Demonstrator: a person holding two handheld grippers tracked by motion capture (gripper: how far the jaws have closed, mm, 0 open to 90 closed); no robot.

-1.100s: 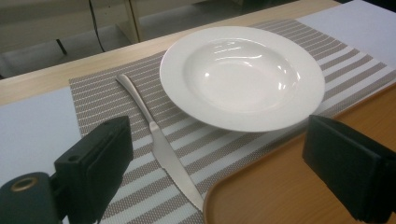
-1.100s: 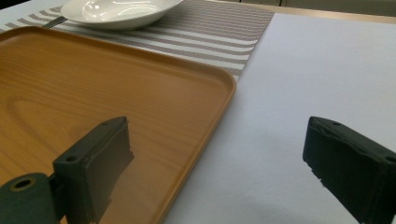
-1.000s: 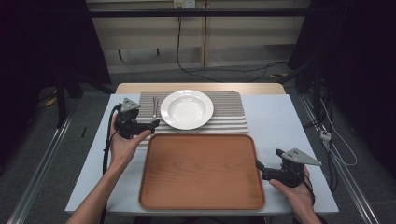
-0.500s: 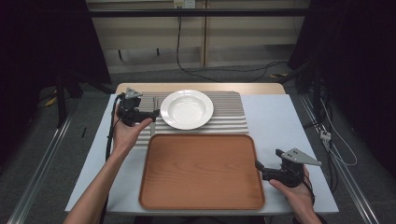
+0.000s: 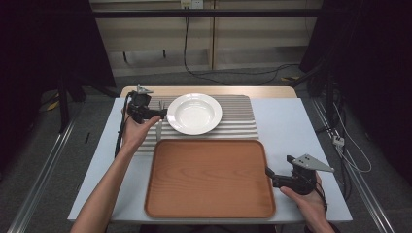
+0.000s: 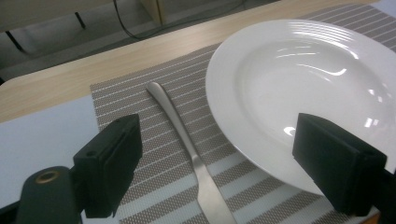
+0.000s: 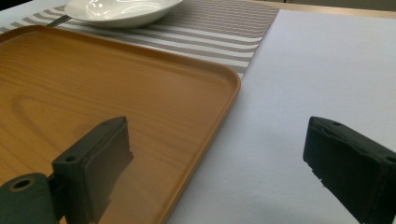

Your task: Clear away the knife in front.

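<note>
A white deep plate [image 5: 194,113] rests on a striped placemat [image 5: 238,121] at the back of the table. To its left lies a silver fork [image 5: 159,127] with its handle pointing away. My left gripper [image 5: 163,112] hovers over the fork's far end, beside the plate's left rim, and is open. In the left gripper view the fork [image 6: 187,144] lies between the spread jaws, the plate [image 6: 303,79] on the right. A wooden tray [image 5: 209,177] sits in front. My right gripper [image 5: 270,174] is open at the tray's right edge [image 7: 219,112], holding nothing.
The placemat [image 7: 224,28] and plate [image 7: 121,9] lie beyond the tray in the right gripper view. A white table cover [image 5: 291,126] stretches to the right of the tray. A wooden strip [image 5: 209,90] runs along the table's far edge, with cables on the floor behind.
My left gripper has moved away from me along the plate's left side, from near the tray's corner to the fork's far end. The right gripper has stayed put.
</note>
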